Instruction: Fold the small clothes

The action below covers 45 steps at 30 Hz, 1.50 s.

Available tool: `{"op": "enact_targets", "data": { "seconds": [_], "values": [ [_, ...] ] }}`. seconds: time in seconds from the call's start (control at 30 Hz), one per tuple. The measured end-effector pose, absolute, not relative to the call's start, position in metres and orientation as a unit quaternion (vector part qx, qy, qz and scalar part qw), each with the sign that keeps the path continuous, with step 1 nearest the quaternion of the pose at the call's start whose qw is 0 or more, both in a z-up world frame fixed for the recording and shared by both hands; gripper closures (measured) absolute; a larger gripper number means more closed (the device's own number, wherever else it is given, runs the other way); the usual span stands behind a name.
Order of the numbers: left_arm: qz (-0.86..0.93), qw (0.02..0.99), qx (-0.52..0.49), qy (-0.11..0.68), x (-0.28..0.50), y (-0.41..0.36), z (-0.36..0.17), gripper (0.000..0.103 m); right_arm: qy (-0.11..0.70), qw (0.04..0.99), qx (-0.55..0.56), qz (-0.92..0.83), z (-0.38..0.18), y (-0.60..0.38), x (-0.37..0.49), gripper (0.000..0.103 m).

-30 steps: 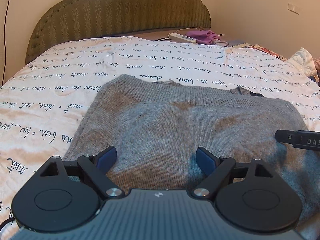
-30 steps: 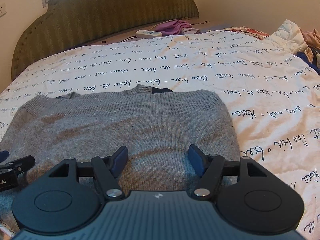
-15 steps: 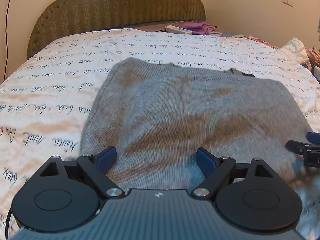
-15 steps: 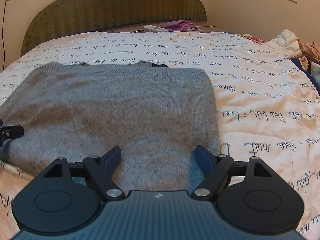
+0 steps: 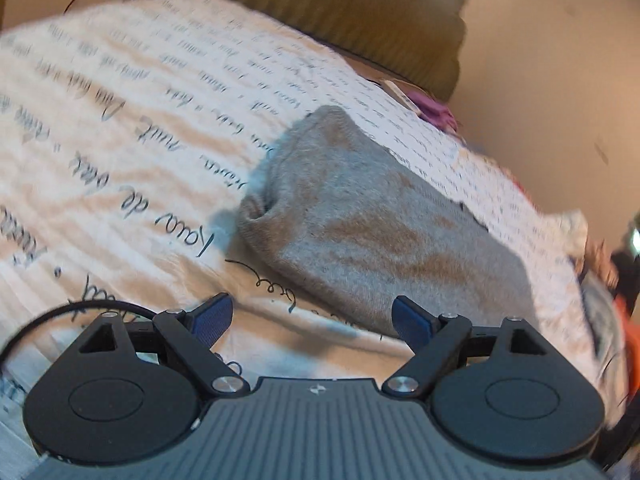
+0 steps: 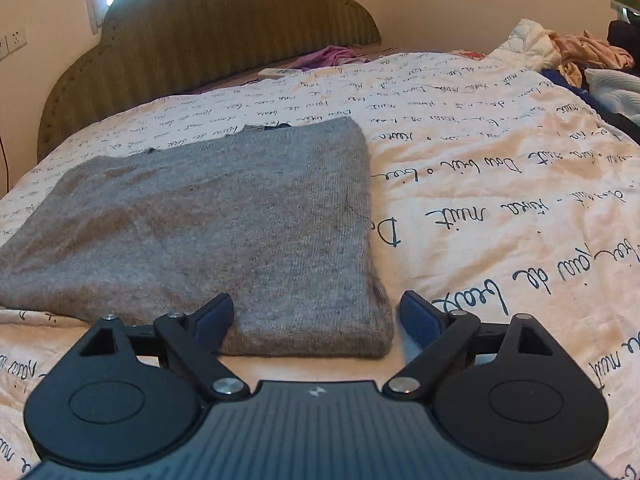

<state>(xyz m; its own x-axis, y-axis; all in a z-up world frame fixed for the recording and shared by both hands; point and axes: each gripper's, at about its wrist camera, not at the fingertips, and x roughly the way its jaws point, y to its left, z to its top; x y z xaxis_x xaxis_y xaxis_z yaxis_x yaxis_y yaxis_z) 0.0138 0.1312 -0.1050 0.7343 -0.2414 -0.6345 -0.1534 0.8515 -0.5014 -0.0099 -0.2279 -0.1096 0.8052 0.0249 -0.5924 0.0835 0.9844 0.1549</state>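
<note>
I hold my right gripper (image 6: 316,316) spread, jaws just widened around the near corner of the grey sweater (image 6: 224,220), folded mid-bed (image 6: 500,184); my left gripper (image 5: 312,318) hovers spread, empty, ready.

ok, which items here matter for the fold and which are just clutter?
Job:
- grey sweater, folded, flat on bedspread
- right gripper, open, at its near corner
- left gripper, open

Clutter:
- purple cloth
- remote
- clothes pile

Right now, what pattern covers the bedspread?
Dark cursive handwriting on cream bedspread; clearest in right wrist view.
</note>
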Motion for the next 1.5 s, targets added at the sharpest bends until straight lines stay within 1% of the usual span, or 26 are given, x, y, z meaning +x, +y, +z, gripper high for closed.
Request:
{"op": "enact_targets", "data": {
  "seconds": [0.1, 0.13, 0.17, 0.2, 0.27, 0.3, 0.37, 0.47, 0.53, 0.63, 0.67, 0.73, 0.83, 0.93, 1.0, 1.1, 1.17, 1.23, 1.33, 1.37, 1.5],
  "values": [
    [-0.021, 0.871, -0.345, 0.351, 0.025, 0.143, -0.108, 0.016, 0.310, 0.948, 0.070, -0.010, -0.114, -0.221, -0.009, 0.000],
    [-0.017, 0.870, -0.351, 0.346, 0.030, 0.144, -0.108, 0.018, 0.311, 0.948, 0.067, -0.010, -0.114, -0.220, -0.008, 0.000],
    [-0.011, 0.869, -0.353, 0.345, 0.035, 0.145, -0.108, 0.028, 0.311, 0.948, 0.066, -0.009, -0.114, -0.220, -0.008, 0.000],
    [-0.007, 0.867, -0.357, 0.348, 0.040, 0.145, -0.109, 0.035, 0.311, 0.948, 0.069, -0.008, -0.115, -0.221, -0.008, 0.000],
    [-0.005, 0.852, -0.380, 0.360, 0.049, 0.149, -0.115, 0.058, 0.308, 0.948, 0.081, -0.003, -0.115, -0.225, -0.009, 0.000],
    [0.001, 0.842, -0.399, 0.364, 0.051, 0.152, -0.119, 0.061, 0.306, 0.948, 0.088, 0.000, -0.115, -0.227, -0.010, 0.000],
    [0.001, 0.825, -0.436, 0.361, 0.054, 0.160, -0.124, 0.064, 0.303, 0.948, 0.098, 0.004, -0.115, -0.230, -0.010, 0.000],
    [0.009, 0.814, -0.462, 0.351, 0.054, 0.168, -0.125, 0.064, 0.300, 0.948, 0.107, 0.008, -0.115, -0.232, -0.011, 0.000],
    [0.013, 0.811, -0.466, 0.353, 0.056, 0.170, -0.126, 0.064, 0.299, 0.948, 0.113, 0.011, -0.115, -0.234, -0.012, 0.000],
    [0.012, 0.824, -0.438, 0.360, 0.060, 0.164, -0.126, 0.065, 0.295, 0.947, 0.125, 0.017, -0.115, -0.237, -0.012, 0.000],
    [0.013, 0.833, -0.419, 0.360, 0.061, 0.160, -0.125, 0.075, 0.294, 0.947, 0.129, 0.018, -0.115, -0.239, -0.013, 0.000],
    [0.014, 0.847, -0.388, 0.363, 0.063, 0.151, -0.122, 0.091, 0.291, 0.947, 0.137, 0.022, -0.115, -0.241, -0.013, 0.000],
    [0.021, 0.864, -0.355, 0.357, 0.063, 0.141, -0.115, 0.100, 0.287, 0.946, 0.147, 0.025, -0.115, -0.243, -0.015, 0.000],
    [0.016, 0.887, -0.307, 0.343, 0.061, 0.125, -0.098, 0.100, 0.286, 0.946, 0.151, 0.027, -0.112, -0.245, -0.016, 0.000],
    [0.004, 0.911, -0.254, 0.325, 0.057, 0.107, -0.081, 0.100, 0.286, 0.944, 0.161, 0.027, -0.102, -0.248, -0.016, 0.000],
    [-0.033, 0.950, -0.136, 0.278, 0.046, 0.066, -0.058, 0.100, 0.283, 0.941, 0.167, 0.078, -0.071, -0.246, -0.001, 0.000],
    [-0.065, 0.962, -0.076, 0.255, 0.040, 0.037, -0.054, 0.100, 0.290, 0.933, 0.172, 0.127, -0.045, -0.239, 0.024, 0.000],
    [-0.095, 0.963, -0.044, 0.247, 0.038, 0.014, -0.057, 0.100, 0.320, 0.905, 0.198, 0.198, -0.027, -0.228, 0.061, 0.000],
    [-0.114, 0.963, -0.017, 0.244, 0.035, -0.007, -0.070, 0.100, 0.420, 0.825, 0.239, 0.292, -0.023, -0.195, 0.138, 0.000],
    [-0.115, 0.962, -0.012, 0.246, 0.034, -0.010, -0.073, 0.101, 0.442, 0.810, 0.242, 0.299, -0.023, -0.180, 0.159, 0.000],
    [-0.126, 0.962, -0.010, 0.243, 0.031, -0.013, -0.078, 0.101, 0.484, 0.786, 0.178, 0.340, -0.014, -0.110, 0.217, 0.000]
  ]
}}
